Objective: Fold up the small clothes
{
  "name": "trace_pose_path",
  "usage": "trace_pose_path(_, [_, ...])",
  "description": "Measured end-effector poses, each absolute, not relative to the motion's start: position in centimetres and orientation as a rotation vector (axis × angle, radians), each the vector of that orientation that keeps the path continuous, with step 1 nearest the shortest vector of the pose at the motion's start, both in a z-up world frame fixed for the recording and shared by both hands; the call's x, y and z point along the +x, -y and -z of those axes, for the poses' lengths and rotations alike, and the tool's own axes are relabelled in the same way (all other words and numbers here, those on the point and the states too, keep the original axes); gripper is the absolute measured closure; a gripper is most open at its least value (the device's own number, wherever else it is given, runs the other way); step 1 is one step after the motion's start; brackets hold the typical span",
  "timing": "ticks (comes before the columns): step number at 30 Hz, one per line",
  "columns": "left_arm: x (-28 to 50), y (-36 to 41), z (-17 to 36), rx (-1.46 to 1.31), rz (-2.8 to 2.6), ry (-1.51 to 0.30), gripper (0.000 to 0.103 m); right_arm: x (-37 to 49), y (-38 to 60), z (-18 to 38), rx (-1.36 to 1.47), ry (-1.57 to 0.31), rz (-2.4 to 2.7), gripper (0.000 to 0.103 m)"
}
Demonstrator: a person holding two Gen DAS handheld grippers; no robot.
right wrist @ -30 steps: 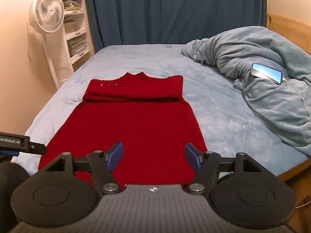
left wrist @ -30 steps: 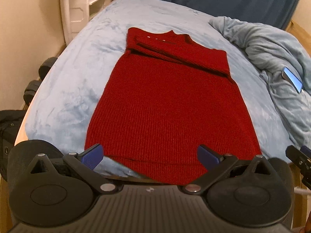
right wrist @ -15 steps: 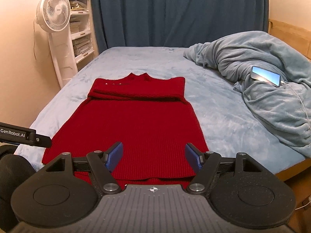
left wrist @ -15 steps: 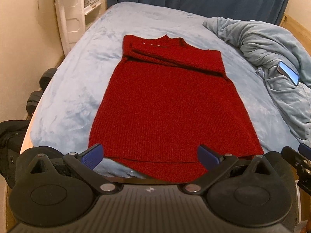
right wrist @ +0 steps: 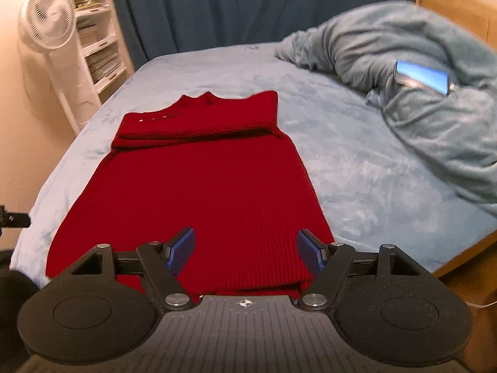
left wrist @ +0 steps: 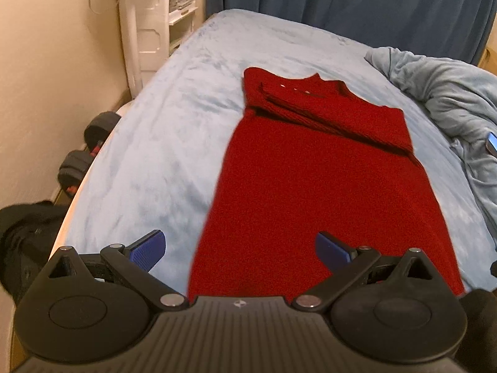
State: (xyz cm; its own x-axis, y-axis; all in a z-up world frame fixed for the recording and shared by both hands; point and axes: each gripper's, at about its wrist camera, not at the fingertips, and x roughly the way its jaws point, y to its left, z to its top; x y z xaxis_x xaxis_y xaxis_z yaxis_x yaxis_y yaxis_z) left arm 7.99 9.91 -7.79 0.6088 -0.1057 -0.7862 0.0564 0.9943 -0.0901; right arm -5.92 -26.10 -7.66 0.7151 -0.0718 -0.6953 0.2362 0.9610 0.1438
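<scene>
red knit dress [left wrist: 313, 180] flat on bed [left wrist: 161, 143] | hem before both claws | left claw [left wrist: 240, 250] wide open, empty | right claw [right wrist: 245, 250] wide open, empty

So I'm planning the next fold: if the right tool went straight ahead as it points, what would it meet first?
Probably the red sweater: the open right tool points over its near hem, though its height above is unclear.

We see the matte black plastic left gripper [left wrist: 239, 248]: two round side housings, a ribbed grey centre plate with a small cross mark, silver pivot screws and blue textured finger pads [left wrist: 147, 249]. The matte black plastic right gripper [right wrist: 245, 248] is identical, with blue pads [right wrist: 181, 249].
</scene>
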Motion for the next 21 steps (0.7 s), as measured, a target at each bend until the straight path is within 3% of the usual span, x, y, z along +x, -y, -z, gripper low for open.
trace_pose_path(7, [17.5, -11.8, 15.1, -0.106, 0.109, -1.086, 0.000, 4.0, 34.3, 14.5, 0.298, -0.895, 0.238, 0.026])
trace_pose_path(13, [21.1, -11.1, 20.0, -0.052, 0.116, -1.218, 0.000, 9.9, 40.1, 20.1, 0.470, -1.038, 0.323, 0.026])
trace_pose_path(21, [18.2, -10.1, 19.6, -0.030, 0.314, -1.243, 0.000, 7.7, 39.3, 22.6, 0.630, -1.115, 0.139, 0.024])
